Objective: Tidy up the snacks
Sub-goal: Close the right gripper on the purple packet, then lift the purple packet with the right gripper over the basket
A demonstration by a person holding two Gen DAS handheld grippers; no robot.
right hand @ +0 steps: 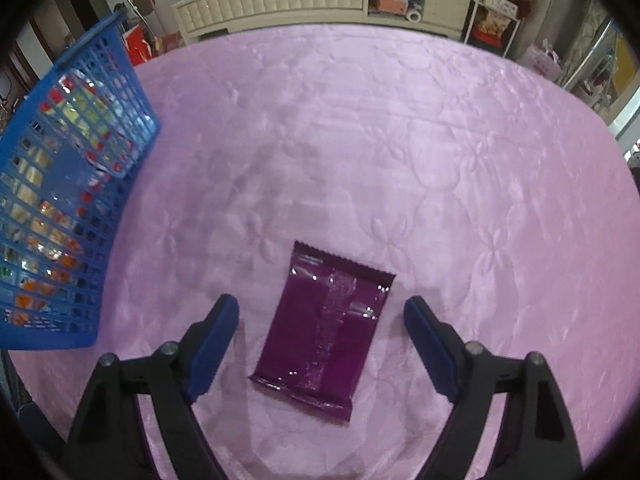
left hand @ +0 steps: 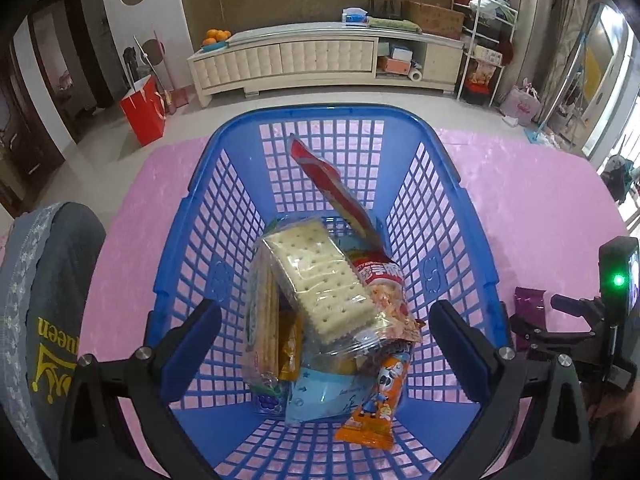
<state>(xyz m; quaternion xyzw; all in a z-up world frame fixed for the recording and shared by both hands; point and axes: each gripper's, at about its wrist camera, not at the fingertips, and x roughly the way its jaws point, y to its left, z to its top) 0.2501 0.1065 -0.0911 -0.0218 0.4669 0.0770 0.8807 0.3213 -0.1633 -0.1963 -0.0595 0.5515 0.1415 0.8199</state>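
Note:
A blue plastic basket (left hand: 416, 216) stands on the pink tablecloth and holds several snack packets, with a clear cracker pack (left hand: 320, 276) on top and a red packet (left hand: 328, 176) leaning on the far wall. My left gripper (left hand: 326, 320) is open and empty above the basket. A purple packet (right hand: 326, 328) lies flat on the cloth. My right gripper (right hand: 322, 316) is open, its fingers either side of the purple packet, just above it. The basket (right hand: 72, 200) shows at the left of the right wrist view.
The round table wears a pink quilted cloth (right hand: 400, 140). A grey chair back (left hand: 44, 300) stands at the table's left. A cream cabinet (left hand: 320, 60) and a red bag (left hand: 144, 108) stand beyond on the floor. The right gripper's body (left hand: 600, 320) sits right of the basket.

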